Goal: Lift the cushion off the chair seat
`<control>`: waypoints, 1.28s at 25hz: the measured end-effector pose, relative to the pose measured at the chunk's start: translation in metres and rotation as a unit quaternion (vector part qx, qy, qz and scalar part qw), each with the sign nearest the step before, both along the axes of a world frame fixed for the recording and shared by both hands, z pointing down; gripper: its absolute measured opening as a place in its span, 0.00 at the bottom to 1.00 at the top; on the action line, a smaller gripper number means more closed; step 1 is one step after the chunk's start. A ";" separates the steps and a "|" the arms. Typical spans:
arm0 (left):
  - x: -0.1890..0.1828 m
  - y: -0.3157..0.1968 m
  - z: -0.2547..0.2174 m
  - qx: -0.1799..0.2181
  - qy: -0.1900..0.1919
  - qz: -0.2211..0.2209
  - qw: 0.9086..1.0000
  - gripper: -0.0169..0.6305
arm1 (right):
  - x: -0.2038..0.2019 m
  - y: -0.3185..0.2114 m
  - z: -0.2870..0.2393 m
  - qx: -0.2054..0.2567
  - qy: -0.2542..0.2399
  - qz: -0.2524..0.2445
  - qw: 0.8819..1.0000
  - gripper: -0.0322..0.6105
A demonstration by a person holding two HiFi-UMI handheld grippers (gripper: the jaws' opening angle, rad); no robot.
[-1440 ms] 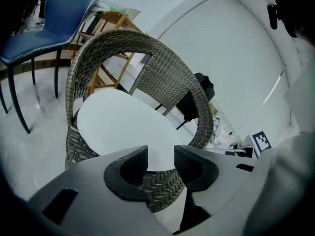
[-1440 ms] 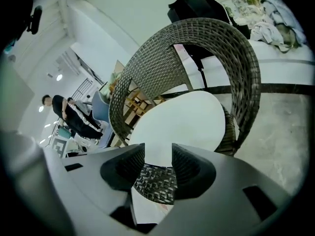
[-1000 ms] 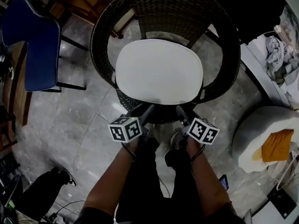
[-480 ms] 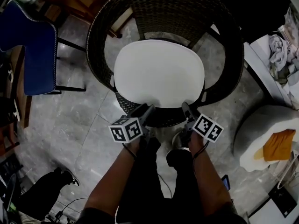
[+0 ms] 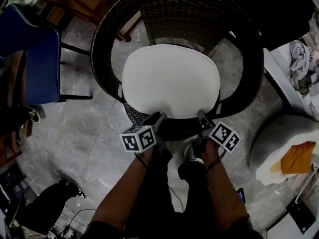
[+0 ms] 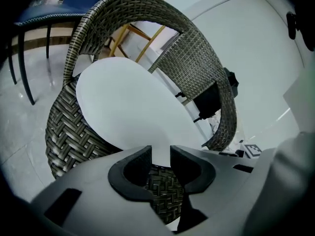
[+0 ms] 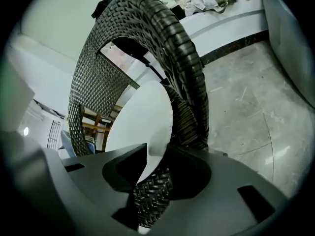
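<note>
A white rounded cushion (image 5: 169, 81) lies flat on the seat of a dark wicker tub chair (image 5: 174, 4). My left gripper (image 5: 159, 117) is at the cushion's front edge, left of centre, and my right gripper (image 5: 201, 116) is at the same edge further right. In the left gripper view the cushion (image 6: 128, 107) fills the gap between the jaws of the gripper (image 6: 161, 154), which have just been closing onto it. In the right gripper view the cushion's (image 7: 142, 117) edge sits between the jaws of the gripper (image 7: 156, 149), which have also just been closing. Wicker shows below both grips.
A blue padded chair (image 5: 35, 54) stands to the left. At the right are a white pouf (image 5: 274, 143) with an orange cloth (image 5: 296, 158) and a counter with crumpled cloths (image 5: 304, 59). A black bag (image 5: 45, 208) lies on the grey marble floor.
Both grippers have moved forward and down to the cushion's front edge. The right gripper has rolled. The cushion has not moved on the seat.
</note>
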State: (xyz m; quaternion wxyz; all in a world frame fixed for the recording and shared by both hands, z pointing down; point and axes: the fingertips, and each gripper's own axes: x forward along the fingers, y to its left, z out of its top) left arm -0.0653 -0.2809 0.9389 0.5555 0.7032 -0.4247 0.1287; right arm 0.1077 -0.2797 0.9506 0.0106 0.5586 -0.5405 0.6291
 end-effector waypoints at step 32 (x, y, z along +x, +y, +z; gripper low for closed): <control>0.001 0.018 -0.037 -0.001 0.045 -0.029 0.999 0.18 | -0.013 -0.018 -0.077 0.115 -0.091 -0.003 0.989 0.10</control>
